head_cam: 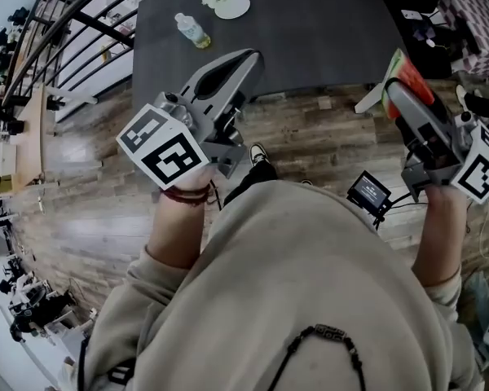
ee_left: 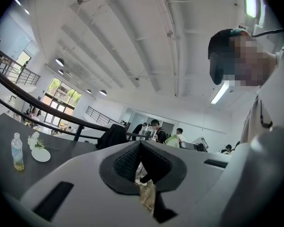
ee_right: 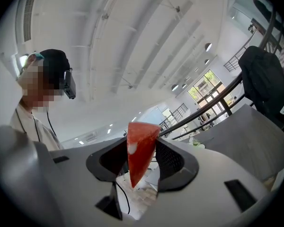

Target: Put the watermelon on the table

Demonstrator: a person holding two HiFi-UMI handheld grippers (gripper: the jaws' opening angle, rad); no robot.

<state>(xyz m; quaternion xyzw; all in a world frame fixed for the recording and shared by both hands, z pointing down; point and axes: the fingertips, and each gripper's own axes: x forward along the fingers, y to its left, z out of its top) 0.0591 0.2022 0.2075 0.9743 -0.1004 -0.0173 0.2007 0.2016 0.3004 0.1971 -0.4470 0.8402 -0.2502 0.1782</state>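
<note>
The red wedge-shaped watermelon slice (ee_right: pixel 140 143) sits clamped between the jaws of your right gripper (ee_right: pixel 142 157), raised off the dark grey table (head_cam: pixel 310 31) just ahead of it. Your left gripper (ee_left: pixel 140 148) is clenched on nothing and points at that table.

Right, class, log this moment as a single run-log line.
right gripper: shut on watermelon slice | left gripper: shut, empty | table: bottle and plate at far end | slice on table: not yet
</note>
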